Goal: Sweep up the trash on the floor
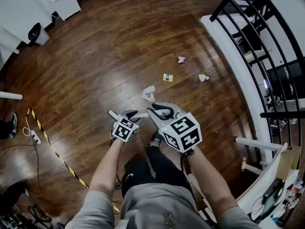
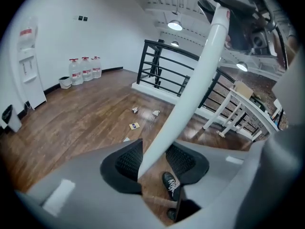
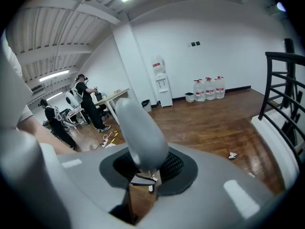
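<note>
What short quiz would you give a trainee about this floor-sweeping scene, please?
1. How many pieces of trash lie on the brown wooden floor in the head view?
2. True or false: nothing stands between the jaws of the left gripper.
3. What stands by the far white wall in the left gripper view? A. clear water bottles with red caps B. a bicycle C. a sofa

Key
1. Four: a crumpled white paper, a small yellow card and two small white scraps.
2. False: a long white pole stands between them.
3. A
</note>
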A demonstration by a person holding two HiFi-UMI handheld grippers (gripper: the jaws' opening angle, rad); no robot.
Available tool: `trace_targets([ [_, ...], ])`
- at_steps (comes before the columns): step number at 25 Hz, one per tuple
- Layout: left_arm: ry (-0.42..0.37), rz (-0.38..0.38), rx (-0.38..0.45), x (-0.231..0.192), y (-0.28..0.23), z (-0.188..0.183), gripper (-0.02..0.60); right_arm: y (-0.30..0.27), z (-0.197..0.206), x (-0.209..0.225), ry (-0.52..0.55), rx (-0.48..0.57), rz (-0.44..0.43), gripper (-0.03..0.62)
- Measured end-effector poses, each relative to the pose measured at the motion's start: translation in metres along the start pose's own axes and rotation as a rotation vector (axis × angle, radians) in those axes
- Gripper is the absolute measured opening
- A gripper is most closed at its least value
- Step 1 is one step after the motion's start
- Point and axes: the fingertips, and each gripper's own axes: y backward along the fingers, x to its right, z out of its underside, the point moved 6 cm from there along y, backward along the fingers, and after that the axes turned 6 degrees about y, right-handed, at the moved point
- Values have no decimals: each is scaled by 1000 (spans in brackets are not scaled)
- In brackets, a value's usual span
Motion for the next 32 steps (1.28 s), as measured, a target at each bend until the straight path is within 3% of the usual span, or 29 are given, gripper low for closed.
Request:
trace_targets([
  [12, -114, 151, -40, 19, -103, -118, 155, 41, -10, 137, -133, -12, 230, 78],
  [23, -269, 361, -80, 55, -194, -230, 156, 93, -25, 248, -256, 1, 480, 78],
  [32, -371, 450, -116, 112, -272, -292, 158, 154, 5, 331, -335, 35, 606, 78],
])
